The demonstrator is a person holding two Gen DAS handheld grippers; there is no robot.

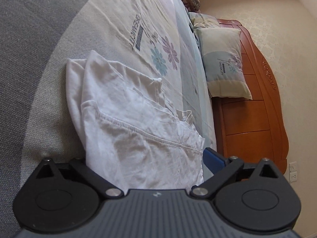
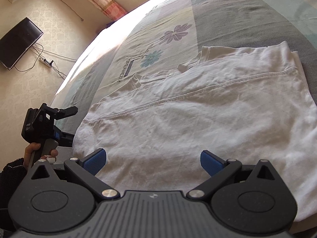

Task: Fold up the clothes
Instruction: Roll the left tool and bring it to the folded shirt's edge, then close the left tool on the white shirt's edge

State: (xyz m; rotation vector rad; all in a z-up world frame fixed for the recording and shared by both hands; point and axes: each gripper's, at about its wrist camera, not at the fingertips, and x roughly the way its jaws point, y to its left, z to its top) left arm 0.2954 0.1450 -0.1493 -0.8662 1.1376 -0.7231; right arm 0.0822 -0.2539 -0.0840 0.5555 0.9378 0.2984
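A white T-shirt (image 2: 198, 115) lies partly folded on the flowered bedsheet (image 2: 158, 39), its stitched hem running across the top layer. My right gripper (image 2: 154, 161) hovers low over the shirt's near edge, open, with both blue pads (image 2: 97, 159) apart and nothing between them. In the right wrist view my left gripper (image 2: 68, 125) stands at the shirt's left edge, open, one finger above the cloth and one below. In the left wrist view the T-shirt (image 1: 134, 119) fills the gap of the left gripper (image 1: 152, 158). One blue pad (image 1: 214, 158) shows; the cloth hides the other.
Two pillows (image 1: 223, 61) lean on a wooden headboard (image 1: 253, 109), with wall sockets (image 1: 293, 171) beyond it. A television (image 2: 17, 41) and a power strip (image 2: 46, 61) are on the far wall. A hand (image 2: 32, 148) in a dark sleeve (image 2: 11, 170) holds the left gripper.
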